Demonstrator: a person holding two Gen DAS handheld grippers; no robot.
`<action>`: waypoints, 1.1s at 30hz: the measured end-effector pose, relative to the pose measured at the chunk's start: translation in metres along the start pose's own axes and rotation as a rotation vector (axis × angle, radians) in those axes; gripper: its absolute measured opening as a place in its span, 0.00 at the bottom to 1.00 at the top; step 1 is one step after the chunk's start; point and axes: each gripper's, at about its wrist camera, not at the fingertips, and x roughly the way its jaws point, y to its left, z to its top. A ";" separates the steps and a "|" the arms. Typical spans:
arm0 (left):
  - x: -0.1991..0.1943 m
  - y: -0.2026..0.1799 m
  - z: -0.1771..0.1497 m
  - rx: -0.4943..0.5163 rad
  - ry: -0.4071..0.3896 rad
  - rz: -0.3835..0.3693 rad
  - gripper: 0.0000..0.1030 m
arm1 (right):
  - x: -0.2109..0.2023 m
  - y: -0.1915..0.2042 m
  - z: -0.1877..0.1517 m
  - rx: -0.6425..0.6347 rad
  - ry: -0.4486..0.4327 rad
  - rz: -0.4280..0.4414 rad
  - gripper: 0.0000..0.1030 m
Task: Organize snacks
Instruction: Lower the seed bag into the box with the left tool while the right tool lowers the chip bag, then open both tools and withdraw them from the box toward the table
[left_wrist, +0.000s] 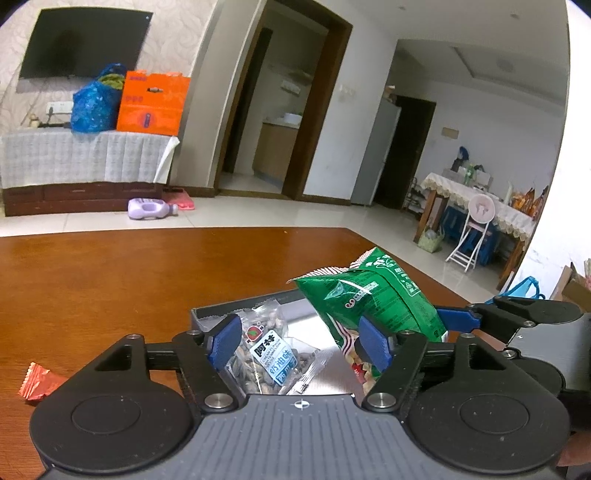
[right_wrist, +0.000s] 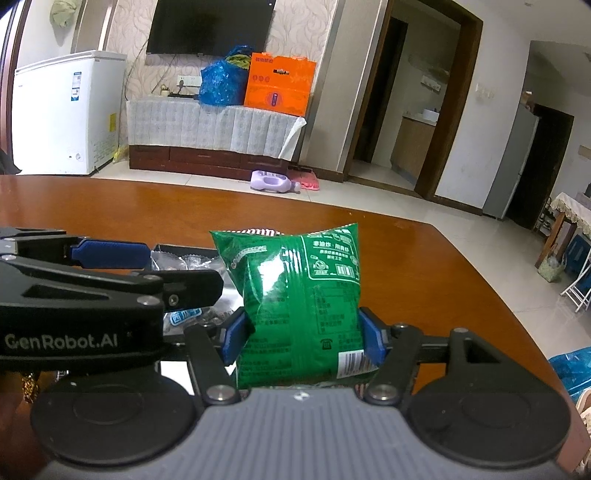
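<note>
Grey tray (left_wrist: 207, 314) on bench (left_wrist: 110, 280): holds clear nut packet (left_wrist: 267, 354). Right claw (right_wrist: 301, 338) clamps green snack bag (right_wrist: 295, 295) (upright); left claw (left_wrist: 299, 343) spread, holding nothing.

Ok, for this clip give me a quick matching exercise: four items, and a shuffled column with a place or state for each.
Items:
1. green snack bag
2. clear nut packet
3. red wrapper
4. orange box

Place or state:
A. on the cloth-covered cabinet under the TV
B. lying in the tray
C. clamped in the right gripper
D. loose on the wooden table

Pairs: 1-C, 2-B, 3-D, 4-A
</note>
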 end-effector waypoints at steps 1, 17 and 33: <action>0.000 0.000 0.000 -0.003 0.000 0.000 0.71 | -0.001 -0.001 -0.001 -0.002 -0.004 -0.003 0.67; -0.017 0.007 0.011 -0.038 -0.025 0.033 0.96 | -0.016 -0.006 -0.003 -0.007 -0.092 -0.014 0.78; -0.047 -0.003 0.031 -0.012 0.024 0.164 0.97 | -0.039 -0.021 -0.016 0.096 -0.207 -0.025 0.79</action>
